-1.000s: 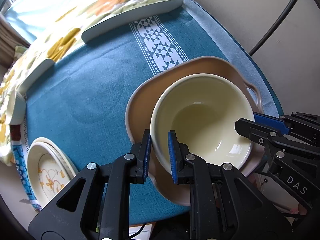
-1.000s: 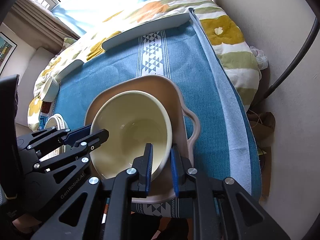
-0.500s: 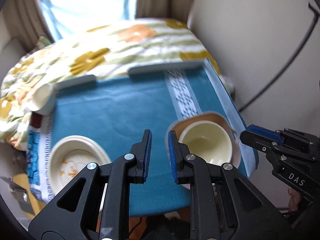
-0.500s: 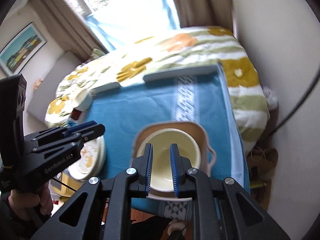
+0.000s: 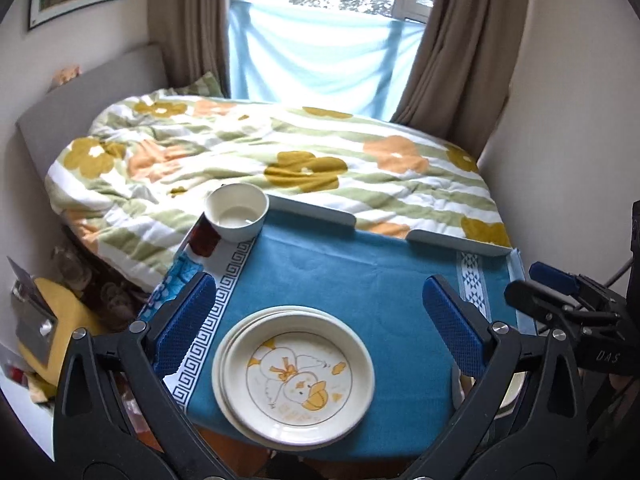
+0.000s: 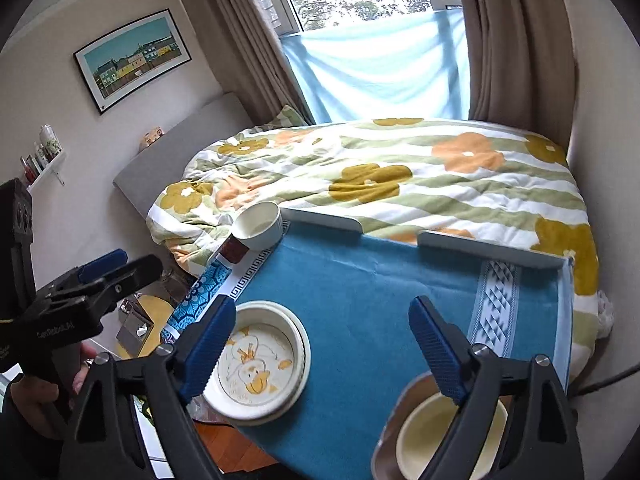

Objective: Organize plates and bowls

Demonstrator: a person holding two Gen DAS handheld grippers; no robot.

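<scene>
A stack of cream plates (image 5: pixel 294 376) with a duck print lies at the near left edge of the blue-clothed table (image 5: pixel 360 272). My left gripper (image 5: pixel 320 328) hovers above and in front of it, its jaws opening wide with nothing between them. A cream bowl (image 6: pixel 436 436) sits in a tan handled dish (image 6: pixel 386 444) at the near right. My right gripper (image 6: pixel 322 344) hangs over the table, its jaws also opening and empty. A white bowl (image 5: pixel 236 210) stands at the far left corner. Each gripper appears in the other's view: the right gripper (image 5: pixel 524 280), the left gripper (image 6: pixel 138 264).
A bed with a flowered quilt (image 5: pixel 280 160) adjoins the table's far edge. Two low white rails (image 6: pixel 492 250) run along that edge. A small dark red object (image 6: pixel 234 248) sits beside the white bowl (image 6: pixel 258 222). A wall (image 6: pixel 600 160) is close on the right, with floor clutter on the left.
Both grippers have lifted up and back from the cream bowl, and their jaws have gone from shut to wide open. The left view now faces the duck plates.
</scene>
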